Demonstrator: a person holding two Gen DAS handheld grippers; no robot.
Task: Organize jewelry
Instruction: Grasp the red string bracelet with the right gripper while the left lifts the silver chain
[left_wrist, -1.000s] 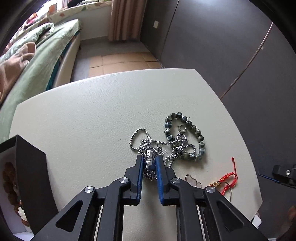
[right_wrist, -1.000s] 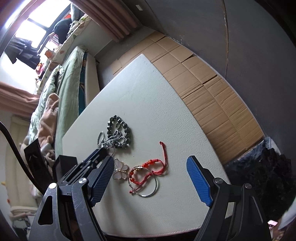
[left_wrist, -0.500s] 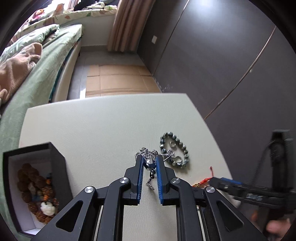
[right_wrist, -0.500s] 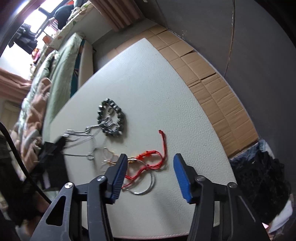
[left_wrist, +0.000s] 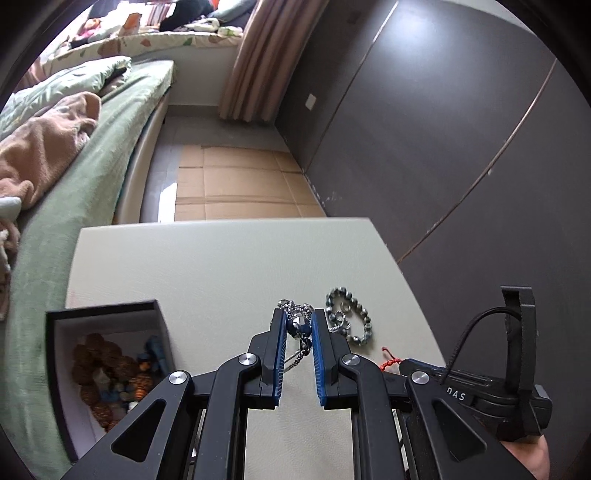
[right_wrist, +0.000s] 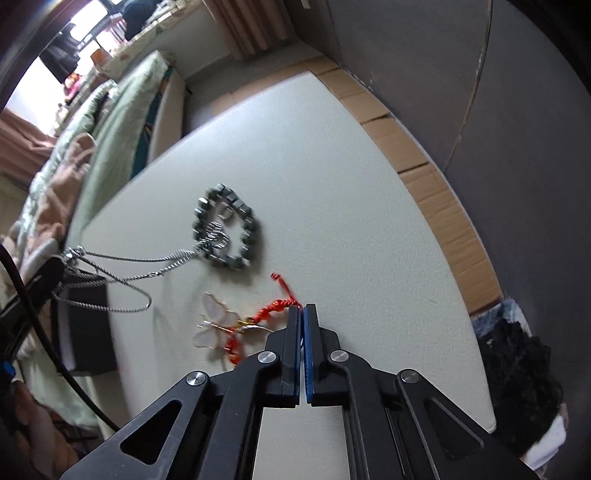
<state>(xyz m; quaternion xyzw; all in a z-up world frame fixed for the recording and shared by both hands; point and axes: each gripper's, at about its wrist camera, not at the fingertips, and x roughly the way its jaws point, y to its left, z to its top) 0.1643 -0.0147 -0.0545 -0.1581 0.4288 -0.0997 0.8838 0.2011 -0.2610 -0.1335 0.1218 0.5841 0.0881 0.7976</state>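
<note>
Now both tools grip (jewelry lifted).

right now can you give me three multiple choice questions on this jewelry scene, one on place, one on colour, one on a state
1. Where does the open black box sit relative to the left gripper?
A. to its left
B. to its right
C. beyond the table's far edge

2. What colour is the braided cord bracelet?
A. green
B. red
C. white

3. What is the state of the right gripper?
A. wide open
B. out of view
C. shut on the cord bracelet

Answers:
1 A: the left wrist view shows the box at lower left.
2 B: its knotted cord is bright red.
3 C: the pads meet where the red cord enters.
</note>
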